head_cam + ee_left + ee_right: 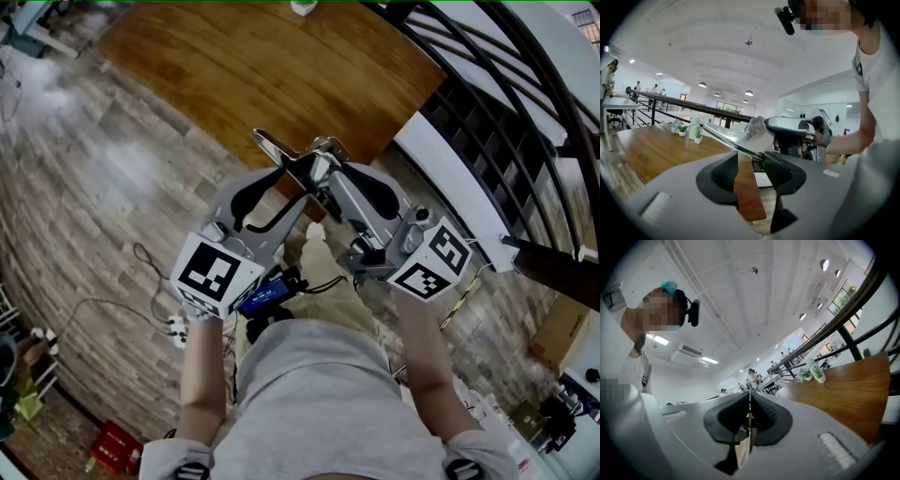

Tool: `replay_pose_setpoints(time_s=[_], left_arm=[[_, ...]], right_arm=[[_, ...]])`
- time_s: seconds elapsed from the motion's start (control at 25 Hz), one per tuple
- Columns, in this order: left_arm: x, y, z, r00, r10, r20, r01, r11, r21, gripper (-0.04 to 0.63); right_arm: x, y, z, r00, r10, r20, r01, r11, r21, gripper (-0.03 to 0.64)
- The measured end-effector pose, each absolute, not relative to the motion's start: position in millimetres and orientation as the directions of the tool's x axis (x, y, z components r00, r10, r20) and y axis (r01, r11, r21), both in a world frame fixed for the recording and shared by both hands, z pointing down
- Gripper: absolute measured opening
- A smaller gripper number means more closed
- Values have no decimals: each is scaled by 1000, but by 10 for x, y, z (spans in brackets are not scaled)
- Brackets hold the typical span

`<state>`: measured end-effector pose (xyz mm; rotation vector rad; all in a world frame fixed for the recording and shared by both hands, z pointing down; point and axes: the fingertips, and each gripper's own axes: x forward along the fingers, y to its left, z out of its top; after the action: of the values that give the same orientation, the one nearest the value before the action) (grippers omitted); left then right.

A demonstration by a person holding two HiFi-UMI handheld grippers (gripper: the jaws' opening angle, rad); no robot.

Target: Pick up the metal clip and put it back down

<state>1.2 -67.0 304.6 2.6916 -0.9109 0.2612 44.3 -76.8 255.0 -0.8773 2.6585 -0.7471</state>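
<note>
The metal clip [279, 150] is a long shiny piece held in the air over the near edge of the wooden table [262, 66]. My right gripper [323, 173] is shut on it; in the right gripper view only its thin edge [749, 399] shows, pinched between the pads. My left gripper [298, 189] stands open just beside it. In the left gripper view the clip [726, 136] runs slantwise past the tip of the right-hand pad [776, 169], and bare table shows in the gap between the pads.
Small potted plants [696, 133] stand at the table's far end. A black railing [506, 112] runs along the right side. Cables and a power strip [178, 328] lie on the wood-look floor to the left. People sit at desks far off.
</note>
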Motion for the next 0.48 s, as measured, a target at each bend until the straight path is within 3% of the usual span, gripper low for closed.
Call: replay_pose_setpoints(time_s=[0.48], left_arm=[[23,-657,3472,776,-547,314,-626,-730,275,181]], right_arm=[[439,-815,2951,-801,-598,-3,-479,645,-596,15]])
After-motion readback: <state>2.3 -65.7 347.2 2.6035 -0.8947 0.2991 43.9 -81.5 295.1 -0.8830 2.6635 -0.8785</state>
